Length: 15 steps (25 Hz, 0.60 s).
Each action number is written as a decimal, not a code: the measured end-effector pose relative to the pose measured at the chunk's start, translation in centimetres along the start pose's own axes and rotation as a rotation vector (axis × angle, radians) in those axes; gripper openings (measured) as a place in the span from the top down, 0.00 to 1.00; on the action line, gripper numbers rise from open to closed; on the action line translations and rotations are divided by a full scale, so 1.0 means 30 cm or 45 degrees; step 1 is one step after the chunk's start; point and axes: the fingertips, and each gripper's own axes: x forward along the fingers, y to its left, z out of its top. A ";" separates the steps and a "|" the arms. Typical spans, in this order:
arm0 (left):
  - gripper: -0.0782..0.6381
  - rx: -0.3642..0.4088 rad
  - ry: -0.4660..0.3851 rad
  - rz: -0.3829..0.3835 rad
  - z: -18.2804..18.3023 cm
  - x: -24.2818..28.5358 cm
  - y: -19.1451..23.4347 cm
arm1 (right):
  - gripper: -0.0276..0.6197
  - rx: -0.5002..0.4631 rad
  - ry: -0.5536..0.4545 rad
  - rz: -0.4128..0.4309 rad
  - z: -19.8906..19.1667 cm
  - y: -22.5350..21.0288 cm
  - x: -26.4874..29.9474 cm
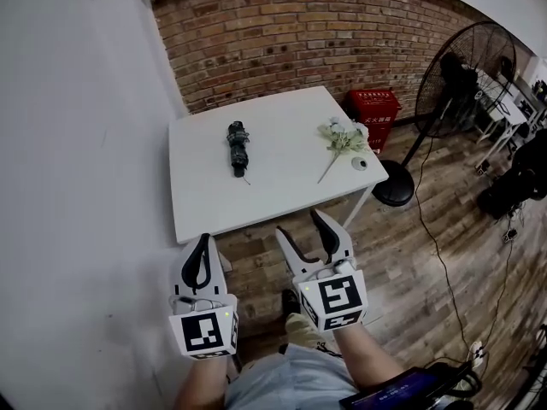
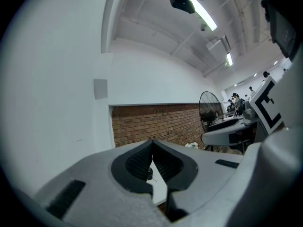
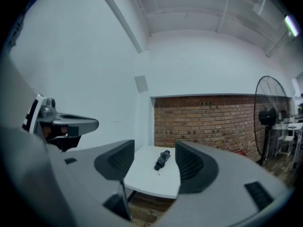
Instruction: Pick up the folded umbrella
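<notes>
The folded black umbrella (image 1: 238, 148) lies lengthwise on the left half of a white table (image 1: 282, 182). Both grippers hover short of the table's near edge, above the wooden floor and well away from the umbrella. My left gripper (image 1: 202, 242) has its jaws closed together with nothing between them. My right gripper (image 1: 300, 223) stands open and empty. In the right gripper view the umbrella (image 3: 162, 160) shows far off between the spread jaws, on the table (image 3: 151, 181). The left gripper view shows only a sliver of the umbrella (image 2: 149, 173) under the closed jaw tips.
A bunch of pale flowers (image 1: 342, 137) lies on the table's right side. A red box (image 1: 373, 109) sits against the brick wall (image 1: 291, 32) behind it. A standing fan (image 1: 466, 75) and its cable (image 1: 436, 229) are at the right. A white wall (image 1: 77, 169) runs along the left.
</notes>
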 end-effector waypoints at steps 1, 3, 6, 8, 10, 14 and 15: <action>0.88 0.001 0.008 0.005 -0.006 0.028 0.006 | 0.54 0.002 0.007 0.006 -0.005 -0.013 0.029; 0.88 0.002 0.021 0.012 -0.018 0.088 0.015 | 0.54 0.008 0.016 0.017 -0.010 -0.044 0.090; 0.88 0.006 0.037 0.021 -0.028 0.191 0.031 | 0.54 0.020 0.021 0.027 -0.013 -0.099 0.192; 0.88 0.011 0.052 0.028 -0.036 0.258 0.042 | 0.54 0.030 0.027 0.036 -0.017 -0.134 0.260; 0.88 0.019 0.064 0.035 -0.040 0.325 0.050 | 0.54 0.042 0.033 0.048 -0.020 -0.168 0.326; 0.88 0.030 0.082 0.047 -0.052 0.453 0.065 | 0.54 0.066 0.030 0.067 -0.019 -0.236 0.453; 0.88 0.032 0.086 0.051 -0.055 0.482 0.069 | 0.54 0.070 0.030 0.073 -0.019 -0.251 0.484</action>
